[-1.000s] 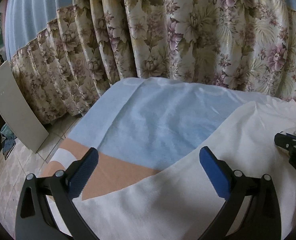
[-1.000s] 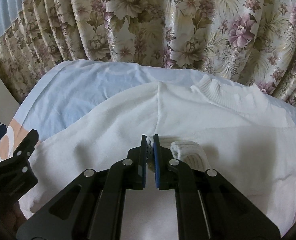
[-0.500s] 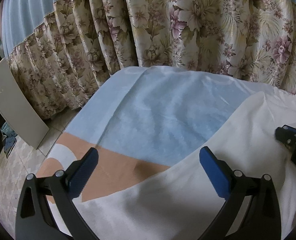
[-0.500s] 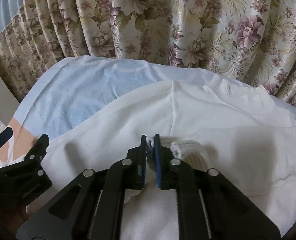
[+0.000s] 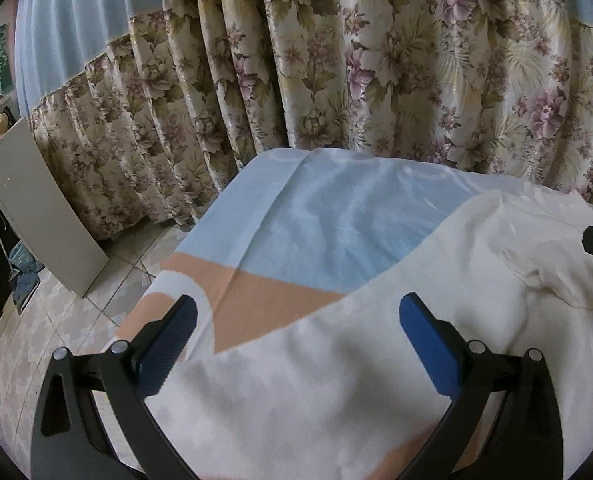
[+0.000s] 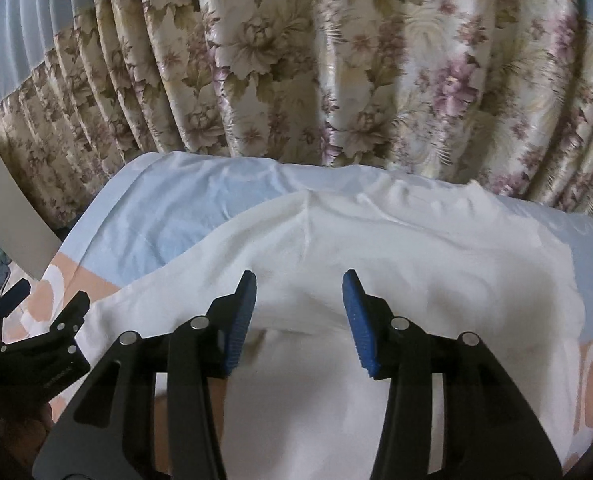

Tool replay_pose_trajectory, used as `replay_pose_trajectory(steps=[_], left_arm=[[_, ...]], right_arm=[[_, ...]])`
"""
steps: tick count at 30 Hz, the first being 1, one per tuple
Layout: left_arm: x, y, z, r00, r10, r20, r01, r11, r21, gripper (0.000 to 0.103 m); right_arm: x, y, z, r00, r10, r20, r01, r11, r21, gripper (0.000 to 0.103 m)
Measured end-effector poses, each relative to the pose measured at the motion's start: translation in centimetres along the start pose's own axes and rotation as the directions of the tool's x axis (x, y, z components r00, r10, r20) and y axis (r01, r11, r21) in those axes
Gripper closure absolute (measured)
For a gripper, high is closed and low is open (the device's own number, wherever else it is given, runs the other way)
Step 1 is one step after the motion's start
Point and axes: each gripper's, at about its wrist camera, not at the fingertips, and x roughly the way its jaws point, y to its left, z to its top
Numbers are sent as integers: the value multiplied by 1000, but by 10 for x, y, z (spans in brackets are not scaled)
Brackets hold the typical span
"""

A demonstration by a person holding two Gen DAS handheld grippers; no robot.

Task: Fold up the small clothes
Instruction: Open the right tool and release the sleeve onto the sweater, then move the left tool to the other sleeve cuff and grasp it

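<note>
A white knit sweater (image 6: 396, 264) lies spread on a bed with a blue and peach sheet (image 6: 156, 224); it also shows in the left wrist view (image 5: 336, 380). My right gripper (image 6: 299, 320) is open and empty, hovering over the middle of the sweater, its ribbed collar (image 6: 476, 196) at the far side. My left gripper (image 5: 296, 344) is open and empty above the sweater's left edge. The left gripper also shows at the left edge of the right wrist view (image 6: 44, 344).
Floral curtains (image 5: 376, 80) hang close behind the bed. A grey board (image 5: 36, 208) leans at the left on a tiled floor (image 5: 76, 312). The bed's left edge drops to the floor.
My right gripper has opened and let go of the sweater's cuff, which it held shut a moment ago. The view has shifted left over the sweater. The left gripper stays open.
</note>
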Motion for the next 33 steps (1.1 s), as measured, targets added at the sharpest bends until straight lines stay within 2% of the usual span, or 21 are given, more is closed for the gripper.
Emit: replay_pose_trajectory(steps=[10, 14, 23, 33], left_arm=[[-77, 3, -33, 1000, -3, 23, 3, 1000, -23, 2], [-102, 6, -55, 1000, 0, 29, 1, 1000, -21, 2], [-113, 33, -94, 999, 46, 3, -46, 998, -39, 2], [-107, 93, -127, 992, 124, -34, -128, 982, -137, 2]], right_arm=[[-88, -10, -48, 998, 10, 54, -9, 1000, -11, 56], [-120, -10, -67, 996, 1, 93, 0, 1000, -13, 49], [-155, -10, -93, 993, -16, 117, 18, 1000, -15, 35], [-159, 10, -103, 993, 6, 118, 2, 998, -66, 33]])
